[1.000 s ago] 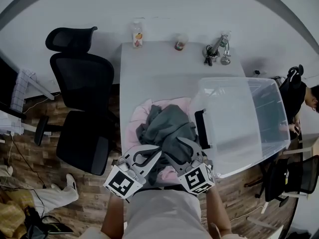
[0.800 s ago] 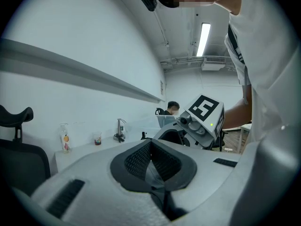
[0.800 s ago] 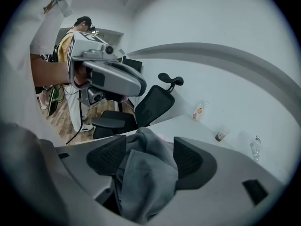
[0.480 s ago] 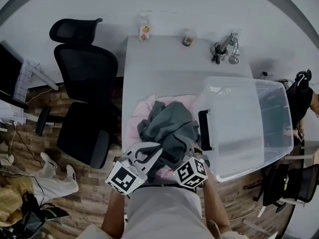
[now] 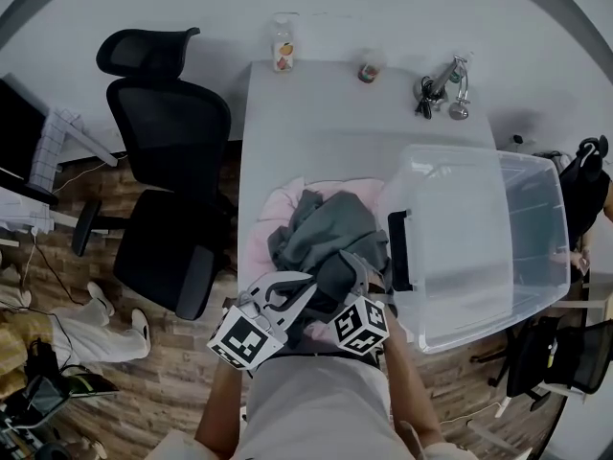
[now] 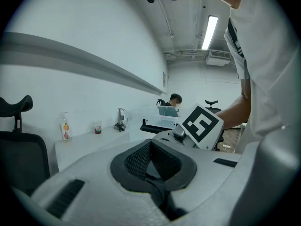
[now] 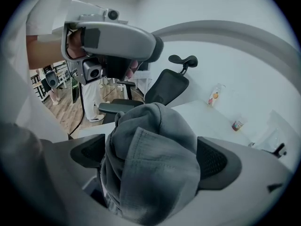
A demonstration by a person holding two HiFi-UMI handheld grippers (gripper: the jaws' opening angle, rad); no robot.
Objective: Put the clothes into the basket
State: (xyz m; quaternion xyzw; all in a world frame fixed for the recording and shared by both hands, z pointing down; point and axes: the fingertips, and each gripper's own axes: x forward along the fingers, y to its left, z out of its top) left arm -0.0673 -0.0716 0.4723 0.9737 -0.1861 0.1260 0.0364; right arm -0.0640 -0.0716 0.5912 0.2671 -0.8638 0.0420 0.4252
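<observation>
A crumpled grey garment (image 5: 326, 228) lies on top of a pink one (image 5: 278, 209) at the near end of the white table (image 5: 316, 113). The basket, a clear plastic bin (image 5: 479, 156) with a black handle (image 5: 397, 250), stands to their right and holds nothing. My right gripper (image 5: 350, 271) is pushed into the near edge of the grey garment (image 7: 155, 164). Its jaws are opening, with a thick fold of the cloth bulging between the pads (image 7: 214, 161). My left gripper (image 5: 305, 282) hovers just left of it, shut with nothing in it.
A bottle (image 5: 283, 54), a small cup (image 5: 369, 70) and a bunch of metal items (image 5: 445, 89) stand along the table's far edge. A black office chair (image 5: 168, 142) is close to the table's left side. The bin overhangs the table's right edge.
My right gripper has slid a little to the left and deeper into the grey garment. The left gripper has hardly moved.
</observation>
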